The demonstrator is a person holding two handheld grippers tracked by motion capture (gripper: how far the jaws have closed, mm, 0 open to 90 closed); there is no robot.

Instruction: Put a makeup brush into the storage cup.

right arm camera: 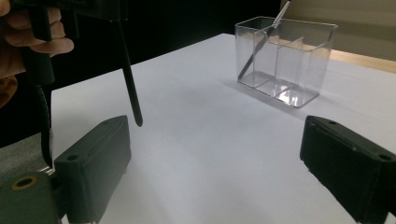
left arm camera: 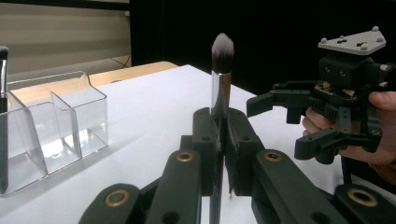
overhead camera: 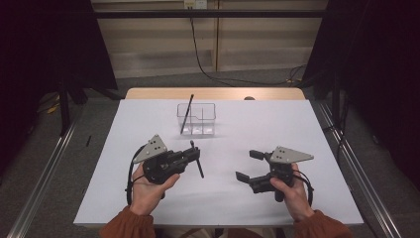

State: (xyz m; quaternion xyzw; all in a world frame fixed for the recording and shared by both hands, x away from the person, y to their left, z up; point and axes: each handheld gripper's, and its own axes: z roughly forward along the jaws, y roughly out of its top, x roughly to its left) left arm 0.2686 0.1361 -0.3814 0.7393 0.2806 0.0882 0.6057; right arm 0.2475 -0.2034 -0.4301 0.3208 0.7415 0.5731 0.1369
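Note:
A makeup brush (overhead camera: 197,159) with a black handle, silver ferrule and grey-tipped bristles (left arm camera: 222,50) stands nearly upright between the jaws of my left gripper (overhead camera: 194,154), which is shut on it left of the table's middle. Its handle tip (right arm camera: 135,114) hangs just above the white table (overhead camera: 148,203). My right gripper (overhead camera: 248,165) is held open at the right, empty, with its pads (right arm camera: 95,161) wide apart. A clear divided organizer (overhead camera: 197,119) stands at the centre back. A second thin black brush (overhead camera: 186,113) leans in its left compartment.
A bare wooden strip (overhead camera: 213,93) runs along the table's far edge. Metal rails (overhead camera: 44,173) flank the table on the floor. A black cable (overhead camera: 203,64) trails across the floor behind.

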